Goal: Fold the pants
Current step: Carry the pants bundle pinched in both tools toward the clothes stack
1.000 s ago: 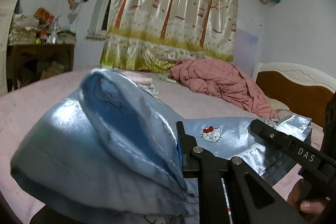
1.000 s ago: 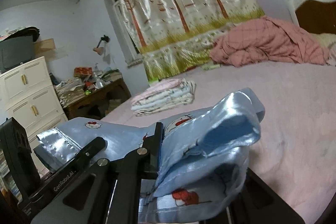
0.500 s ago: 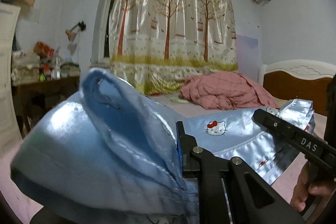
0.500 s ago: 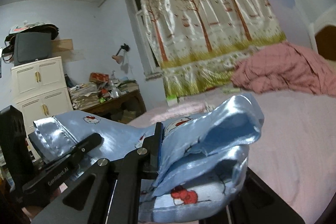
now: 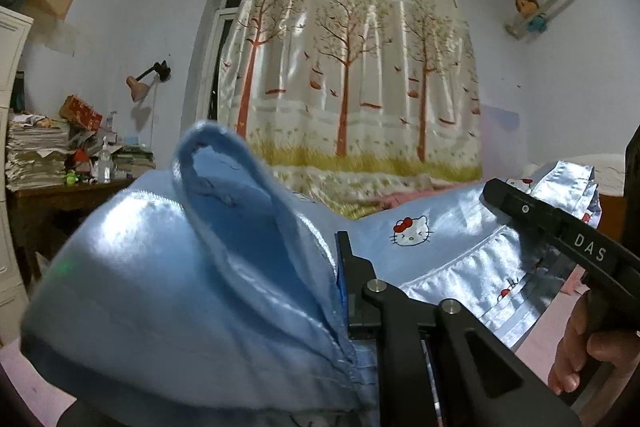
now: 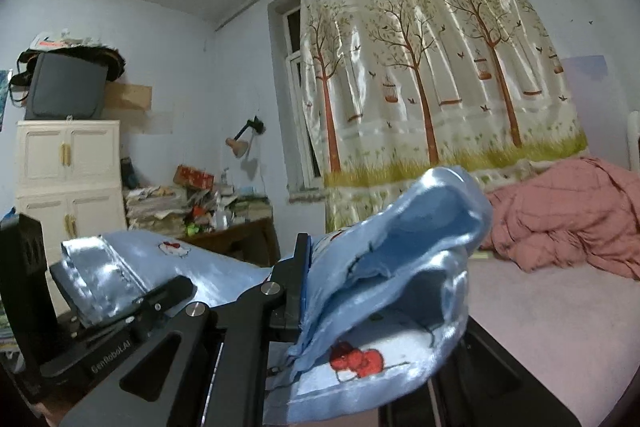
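Pants (image 5: 168,279) lifted higher, bunched between both clamped jaws.

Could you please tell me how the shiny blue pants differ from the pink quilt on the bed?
The shiny blue satin pants are glossy with cartoon cat prints; the pink checked quilt is matte. The pants are held up in both tongs; the quilt lies heaped on the bed. Both are soft, rumpled fabric.

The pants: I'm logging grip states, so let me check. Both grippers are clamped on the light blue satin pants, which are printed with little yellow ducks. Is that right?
Not quite. The print on the pants is a white cat face with a red bow, not ducks, as the left wrist view shows. Both the left gripper and the right gripper are clamped on them.
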`<state>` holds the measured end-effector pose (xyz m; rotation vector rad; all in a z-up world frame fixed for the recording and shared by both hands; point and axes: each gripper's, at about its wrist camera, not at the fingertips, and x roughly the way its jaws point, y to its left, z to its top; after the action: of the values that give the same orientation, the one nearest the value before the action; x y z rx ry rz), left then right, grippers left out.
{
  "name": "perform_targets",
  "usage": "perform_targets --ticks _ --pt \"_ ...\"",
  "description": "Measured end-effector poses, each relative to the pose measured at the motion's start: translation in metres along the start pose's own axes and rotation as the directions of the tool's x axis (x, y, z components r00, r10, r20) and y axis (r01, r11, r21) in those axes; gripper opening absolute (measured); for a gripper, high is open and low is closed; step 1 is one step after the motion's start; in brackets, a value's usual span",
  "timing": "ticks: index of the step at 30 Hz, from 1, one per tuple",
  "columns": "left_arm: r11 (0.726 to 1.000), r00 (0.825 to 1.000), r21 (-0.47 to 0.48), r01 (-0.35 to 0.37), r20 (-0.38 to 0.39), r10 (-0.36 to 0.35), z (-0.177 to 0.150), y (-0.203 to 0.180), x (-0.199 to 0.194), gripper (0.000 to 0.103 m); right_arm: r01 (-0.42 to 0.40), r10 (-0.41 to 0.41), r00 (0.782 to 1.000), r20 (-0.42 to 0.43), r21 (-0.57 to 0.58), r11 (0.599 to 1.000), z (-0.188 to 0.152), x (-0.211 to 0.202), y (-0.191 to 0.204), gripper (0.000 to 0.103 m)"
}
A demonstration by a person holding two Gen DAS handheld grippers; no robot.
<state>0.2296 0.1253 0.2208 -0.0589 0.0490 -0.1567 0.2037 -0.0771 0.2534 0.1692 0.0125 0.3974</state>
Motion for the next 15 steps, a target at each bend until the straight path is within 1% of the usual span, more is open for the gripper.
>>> perform_targets --ticks 4,5,8,9,11,12,14,15 --pt "1.000 1.000 0.009 -0.009 0.019 0.009 -0.001 0.024 0.070 0.011 -0.021 0.021 1.000 0.018 0.047 0.999 0.003 0.089 -0.027 0.010" --pt "1.000 1.000 0.012 -0.012 0.026 0.012 -0.002 0.031 0.091 0.011 -0.021 0.021 1.000 0.018 0.051 0.998 -0.001 0.119 -0.037 0.010" --pt "1.000 0.999 0.007 -0.007 0.040 0.006 -0.009 0.048 0.141 0.010 -0.019 0.019 1.000 0.010 0.049 0.999 -0.011 0.183 -0.059 0.010" --pt "1.000 0.999 0.002 -0.001 0.046 0.001 -0.013 0.055 0.161 0.011 -0.016 0.016 1.000 0.008 0.054 0.998 -0.016 0.209 -0.068 0.010" --pt "1.000 0.998 0.007 0.002 0.057 -0.002 -0.025 0.063 0.191 0.011 -0.008 0.008 1.000 0.002 0.074 0.997 -0.026 0.250 -0.085 0.010" --pt "1.000 0.998 0.012 0.000 0.056 0.000 -0.032 0.067 0.205 0.011 -0.008 0.008 1.000 0.001 0.083 0.997 -0.031 0.263 -0.091 0.010" --pt "1.000 0.999 0.009 -0.002 0.036 0.002 -0.049 0.078 0.230 0.011 -0.007 0.008 1.000 -0.005 0.094 0.996 -0.046 0.302 -0.106 0.010" --pt "1.000 1.000 -0.003 -0.005 0.024 0.005 -0.057 0.084 0.238 0.011 -0.002 0.003 1.000 -0.016 0.091 0.996 -0.052 0.313 -0.110 0.010"
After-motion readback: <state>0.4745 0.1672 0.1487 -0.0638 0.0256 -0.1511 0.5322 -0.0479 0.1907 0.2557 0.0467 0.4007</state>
